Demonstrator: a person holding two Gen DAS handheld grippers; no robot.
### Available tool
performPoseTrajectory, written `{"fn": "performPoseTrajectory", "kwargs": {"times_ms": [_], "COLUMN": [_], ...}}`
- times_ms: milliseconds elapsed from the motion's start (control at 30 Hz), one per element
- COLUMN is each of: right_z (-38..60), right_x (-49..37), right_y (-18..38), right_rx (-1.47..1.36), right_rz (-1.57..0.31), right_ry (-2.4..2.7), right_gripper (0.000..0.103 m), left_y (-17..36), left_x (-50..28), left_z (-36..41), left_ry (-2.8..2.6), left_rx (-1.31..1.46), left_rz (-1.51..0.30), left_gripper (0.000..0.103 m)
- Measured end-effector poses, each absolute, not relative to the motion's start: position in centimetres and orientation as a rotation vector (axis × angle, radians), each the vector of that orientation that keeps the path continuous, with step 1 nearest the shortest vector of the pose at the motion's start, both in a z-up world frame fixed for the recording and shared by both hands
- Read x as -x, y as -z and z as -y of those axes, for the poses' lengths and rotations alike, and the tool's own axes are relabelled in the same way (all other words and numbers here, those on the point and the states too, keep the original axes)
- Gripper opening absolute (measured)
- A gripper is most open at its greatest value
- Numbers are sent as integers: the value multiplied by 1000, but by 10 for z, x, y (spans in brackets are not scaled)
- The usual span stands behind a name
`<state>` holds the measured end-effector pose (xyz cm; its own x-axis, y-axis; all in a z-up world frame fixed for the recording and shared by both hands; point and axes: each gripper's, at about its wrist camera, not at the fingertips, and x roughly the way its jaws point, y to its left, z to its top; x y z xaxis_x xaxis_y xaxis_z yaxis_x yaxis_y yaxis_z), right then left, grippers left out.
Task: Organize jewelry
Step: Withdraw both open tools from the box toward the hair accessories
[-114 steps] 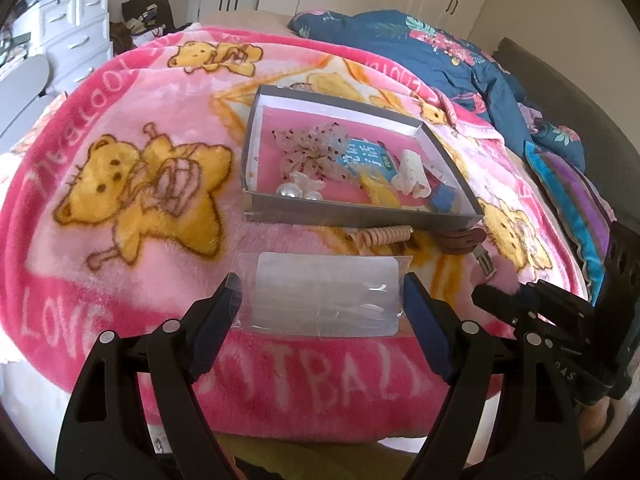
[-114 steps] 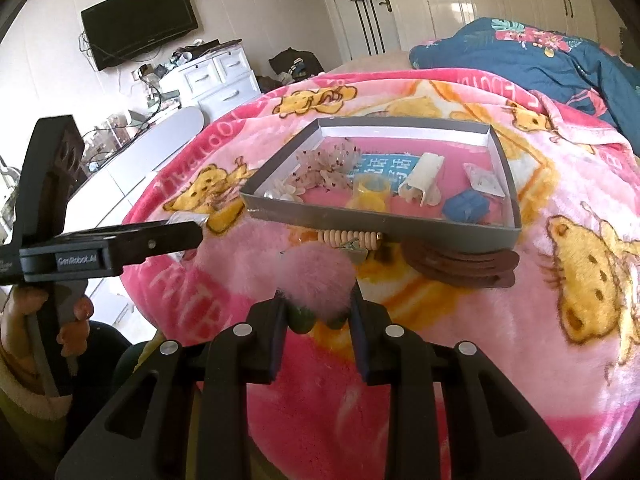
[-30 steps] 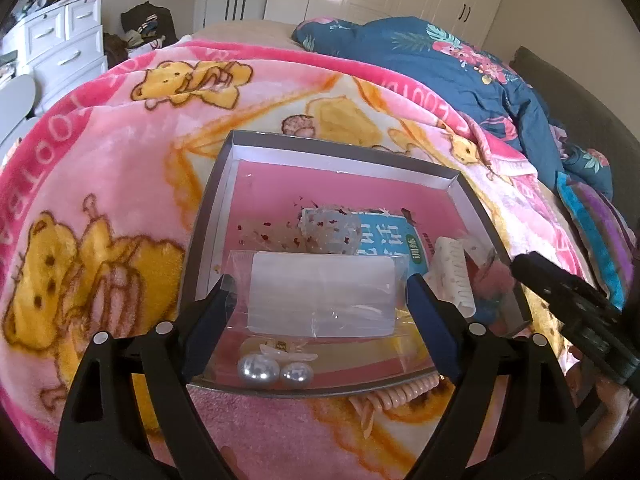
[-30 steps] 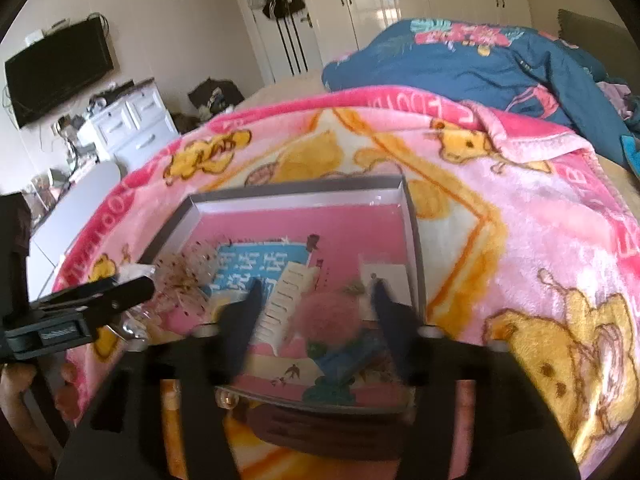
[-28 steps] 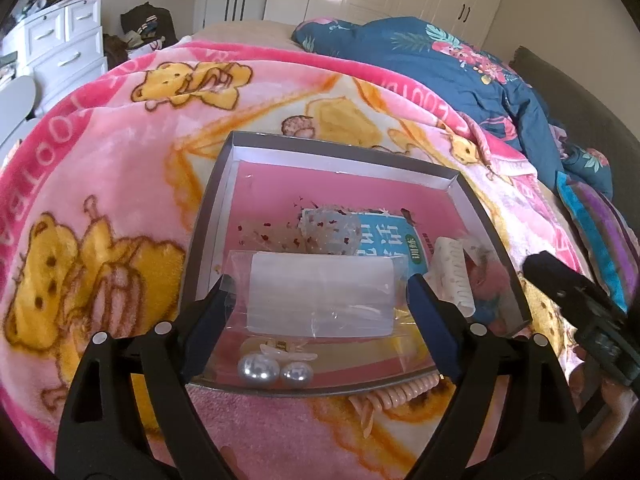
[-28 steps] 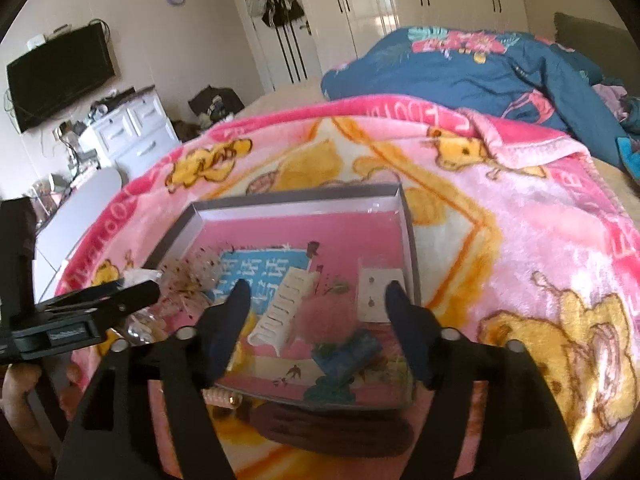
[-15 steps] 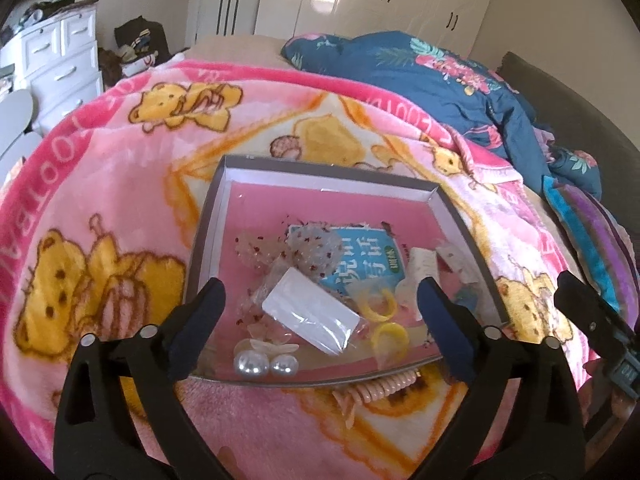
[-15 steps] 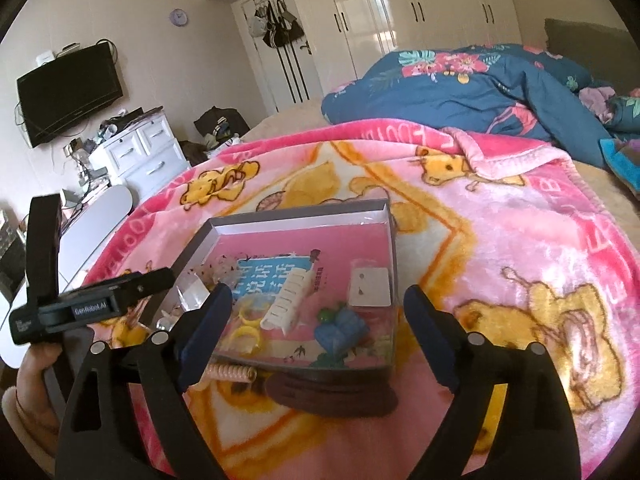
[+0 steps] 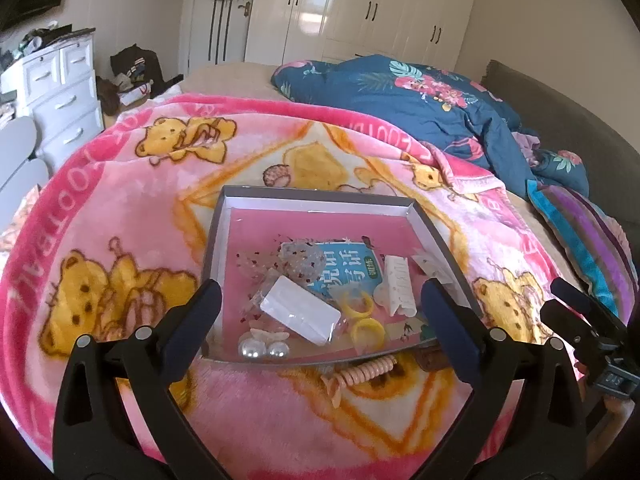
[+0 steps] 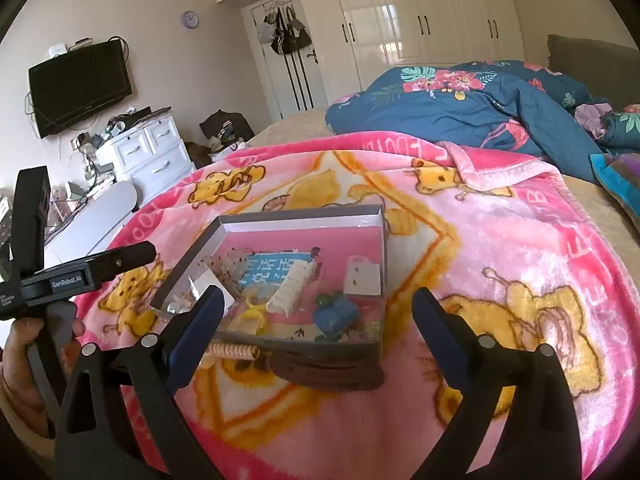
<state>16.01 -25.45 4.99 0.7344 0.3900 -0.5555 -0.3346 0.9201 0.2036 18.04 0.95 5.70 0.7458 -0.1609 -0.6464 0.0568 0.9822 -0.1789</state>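
We find a grey tray [image 9: 216, 248] on the pink blanket [image 9: 100, 208] covering the bed. It holds a clear packet [image 9: 298, 310], two pearls [image 9: 262, 350] at its near edge, yellow rings [image 9: 362, 320], a white hair clip [image 9: 398, 290] and a blue piece [image 10: 336, 314]. The left gripper [image 9: 320, 316] stands wide open and empty. The right gripper [image 10: 316, 320] is opening, nothing between its jaws. A coiled hair tie [image 9: 366, 374] lies outside the near edge.

White wardrobes [image 10: 420, 20] lined the far wall, catching daylight on glossy doors. A black television [image 10: 80, 84] hung on the beige wall above a white dresser [image 10: 152, 152]. A dark headboard [image 9: 560, 120] backed the bed.
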Motion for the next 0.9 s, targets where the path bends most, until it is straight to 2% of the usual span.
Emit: {"fn": "performPoseTrajectory", "kwargs": {"times_ms": [467,900], "right_z": [263,266], "right_x": [-141,-144], "right_y": [-41,2], "right_rx": [-80,-50], "right_rz": [-648,-773], "right_ry": [-400,-389], "right_gripper": [95,95], "left_y": [-49,11], "left_x": [-157,-145], "left_z": [-11,-16], "left_ry": [104,97], "left_rx": [136,132], "left_rz": [-740,-909], "left_gripper": [93,93]}}
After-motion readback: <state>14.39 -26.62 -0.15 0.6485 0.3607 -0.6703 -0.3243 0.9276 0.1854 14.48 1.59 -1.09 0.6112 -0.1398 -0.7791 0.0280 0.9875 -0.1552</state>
